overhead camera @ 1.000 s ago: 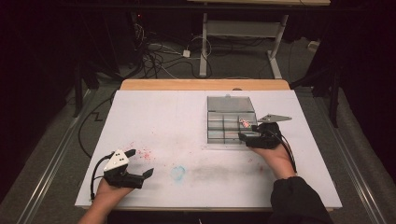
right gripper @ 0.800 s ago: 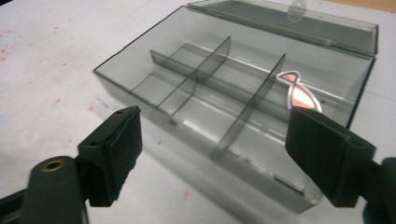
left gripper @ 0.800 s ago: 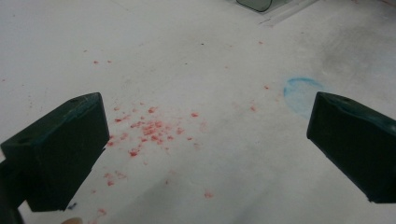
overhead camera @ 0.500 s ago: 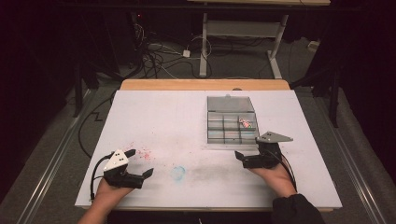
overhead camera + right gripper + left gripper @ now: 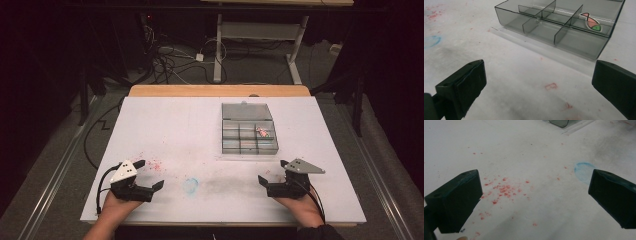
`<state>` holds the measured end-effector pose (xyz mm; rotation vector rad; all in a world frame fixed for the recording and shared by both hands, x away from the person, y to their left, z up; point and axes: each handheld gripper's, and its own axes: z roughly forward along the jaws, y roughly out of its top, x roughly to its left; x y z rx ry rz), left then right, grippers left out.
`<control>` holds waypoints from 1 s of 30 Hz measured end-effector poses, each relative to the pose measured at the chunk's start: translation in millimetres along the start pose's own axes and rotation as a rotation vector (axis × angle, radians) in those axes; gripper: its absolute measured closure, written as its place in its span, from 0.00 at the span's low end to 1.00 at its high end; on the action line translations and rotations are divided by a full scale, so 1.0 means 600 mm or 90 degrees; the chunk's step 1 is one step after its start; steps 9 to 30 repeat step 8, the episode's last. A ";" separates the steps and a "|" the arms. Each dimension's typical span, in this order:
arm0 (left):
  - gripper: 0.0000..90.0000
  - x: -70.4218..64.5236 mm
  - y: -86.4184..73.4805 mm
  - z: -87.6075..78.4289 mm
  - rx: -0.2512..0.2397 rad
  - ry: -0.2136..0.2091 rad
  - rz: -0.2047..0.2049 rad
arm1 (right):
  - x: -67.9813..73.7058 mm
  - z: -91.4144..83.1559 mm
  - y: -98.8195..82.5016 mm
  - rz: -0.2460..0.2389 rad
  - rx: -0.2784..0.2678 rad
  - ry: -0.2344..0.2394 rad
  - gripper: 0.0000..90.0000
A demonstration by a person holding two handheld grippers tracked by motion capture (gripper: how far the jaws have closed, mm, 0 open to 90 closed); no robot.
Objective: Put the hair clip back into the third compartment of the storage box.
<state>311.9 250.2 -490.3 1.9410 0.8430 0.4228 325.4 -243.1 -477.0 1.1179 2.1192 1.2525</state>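
A clear grey compartment box (image 5: pixel 248 149) stands on the white tabletop right of centre, its lid lying open behind it. A small pink and green fish piece (image 5: pixel 262 132) lies in its right middle compartment. In the right gripper view the fish piece (image 5: pixel 592 23) lies flat behind the box's dividers (image 5: pixel 537 23). My right gripper (image 5: pixel 272 171) rests near the front edge, below the box, open and empty (image 5: pixel 539 85). My left gripper (image 5: pixel 151 173) sits at the front left, open with nothing between its jaws (image 5: pixel 534 197).
Red specks (image 5: pixel 504 188) and a faint blue ring stain (image 5: pixel 584 170) mark the white sheet (image 5: pixel 190 125) between the grippers. A wooden strip (image 5: pixel 220 91) edges the table's far side. Cables and a metal stand lie on the dark floor beyond.
My right gripper has pulled back from the box toward the table's front edge, with the fish piece left lying in the compartment. The left gripper has stayed put.
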 end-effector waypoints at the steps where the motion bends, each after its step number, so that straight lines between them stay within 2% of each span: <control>1: 0.00 0.000 0.000 0.000 0.000 0.000 -0.001 | 0.002 -0.005 -0.004 0.001 -0.006 0.000 0.01; 5: 0.00 0.001 0.000 0.000 -0.001 0.000 -0.004 | 0.007 -0.014 -0.010 -0.006 -0.030 0.004 0.01; 8: 0.00 0.001 0.000 0.001 0.000 0.001 -0.005 | 0.010 -0.012 -0.010 -0.017 -0.027 0.000 0.01; 30: 0.00 0.001 0.000 0.001 0.000 0.001 -0.005 | 0.010 -0.012 -0.010 -0.017 -0.027 0.000 0.01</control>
